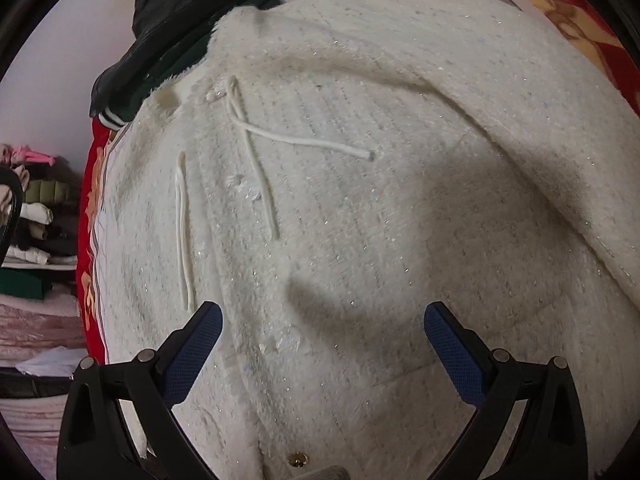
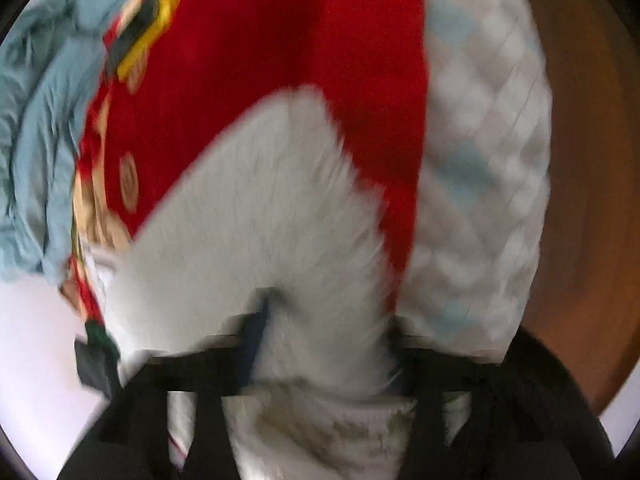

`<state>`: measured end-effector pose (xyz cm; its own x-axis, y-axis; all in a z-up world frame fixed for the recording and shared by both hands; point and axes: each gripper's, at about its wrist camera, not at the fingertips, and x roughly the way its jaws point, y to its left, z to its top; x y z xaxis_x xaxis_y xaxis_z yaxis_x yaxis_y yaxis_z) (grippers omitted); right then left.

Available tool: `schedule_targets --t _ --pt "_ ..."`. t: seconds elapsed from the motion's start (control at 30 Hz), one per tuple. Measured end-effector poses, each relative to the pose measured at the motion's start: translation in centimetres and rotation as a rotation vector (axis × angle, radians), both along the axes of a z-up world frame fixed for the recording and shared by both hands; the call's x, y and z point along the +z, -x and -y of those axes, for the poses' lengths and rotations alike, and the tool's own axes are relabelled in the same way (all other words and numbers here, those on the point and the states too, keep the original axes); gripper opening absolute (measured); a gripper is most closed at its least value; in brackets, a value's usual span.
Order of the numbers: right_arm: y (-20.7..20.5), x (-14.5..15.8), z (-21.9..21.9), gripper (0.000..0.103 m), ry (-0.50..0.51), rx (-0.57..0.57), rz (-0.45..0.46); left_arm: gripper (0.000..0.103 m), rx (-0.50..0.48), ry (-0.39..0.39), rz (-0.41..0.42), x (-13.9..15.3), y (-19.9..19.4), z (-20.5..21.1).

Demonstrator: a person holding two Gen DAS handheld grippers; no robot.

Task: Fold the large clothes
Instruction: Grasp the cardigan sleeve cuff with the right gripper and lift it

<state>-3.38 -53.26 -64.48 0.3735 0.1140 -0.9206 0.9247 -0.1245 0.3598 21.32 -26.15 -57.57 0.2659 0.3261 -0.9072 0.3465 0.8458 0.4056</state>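
Note:
A large fluffy white coat (image 1: 360, 208) with thin white drawstrings (image 1: 296, 142) lies spread over the bed and fills the left wrist view. My left gripper (image 1: 322, 320) hovers just above it, open and empty, its blue-padded fingers (image 1: 196, 348) wide apart. In the blurred right wrist view a fuzzy white part of the coat (image 2: 264, 216) lies between the fingers of my right gripper (image 2: 324, 340), which looks closed on it. The grip itself is smeared by motion.
A red patterned bedspread (image 2: 288, 28) lies under the coat. A dark green and black garment (image 1: 176, 32) lies at the coat's far left. Stacked folded clothes (image 1: 36, 216) sit at the left. A light blue garment (image 2: 44, 112) and a white quilted cover (image 2: 488, 168) flank the red spread.

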Motion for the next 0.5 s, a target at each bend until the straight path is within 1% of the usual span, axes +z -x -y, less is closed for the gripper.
schedule_targets --t 0.03,0.07,0.1,0.17,0.2,0.23,0.27,0.3,0.33,0.37,0.4,0.43,0.47,0.5 --pt "-0.5 1.6 0.1 0.014 0.049 0.013 0.014 0.103 -0.009 -0.001 0.004 0.2 0.1 0.0" --pt "-1.2 3.3 0.1 0.014 0.122 0.047 0.023 0.103 -0.02 -0.005 0.005 0.5 0.2 0.1" --pt "-2.1 4.4 0.3 0.013 0.167 0.072 0.037 0.103 -0.024 0.0 0.003 0.8 0.4 0.2" --pt "-3.6 7.5 1.0 0.013 0.28 0.113 0.093 0.103 -0.021 0.017 0.004 1.7 0.6 0.4" --pt "-4.4 9.4 1.5 0.013 0.351 0.122 0.136 0.103 -0.018 0.032 0.005 2.2 0.7 0.5" --pt "-4.9 10.5 2.1 0.012 0.398 0.123 0.161 0.103 -0.015 0.048 0.007 2.6 0.7 0.4" --pt "-4.1 11.7 3.1 0.012 0.438 0.123 0.175 0.103 -0.012 0.059 0.009 2.9 0.8 0.5" --pt "-4.5 12.1 3.5 0.012 0.482 0.14 0.18 0.103 -0.012 0.066 0.014 3.1 1.0 0.6" --pt "-4.4 11.7 4.0 0.012 0.479 0.166 0.168 0.103 -0.016 0.067 0.014 3.1 1.1 0.7" --pt "-4.9 10.0 4.4 0.013 0.431 0.2 0.128 0.103 -0.024 0.059 0.006 2.8 1.3 0.9" --pt "-4.5 7.9 5.0 0.02 0.336 0.206 0.109 0.103 -0.027 0.052 -0.004 2.4 1.3 0.9" --pt "-3.6 5.9 5.4 0.032 0.247 0.191 0.114 0.103 -0.027 0.044 -0.012 2.0 1.3 0.9" --pt "-3.1 2.7 5.6 0.038 0.121 0.149 0.148 0.103 -0.025 0.041 -0.02 1.7 1.4 0.9" --pt "-2.9 0.5 5.5 0.048 0.04 0.1 0.171 0.103 -0.019 0.041 -0.024 1.4 1.3 0.8"
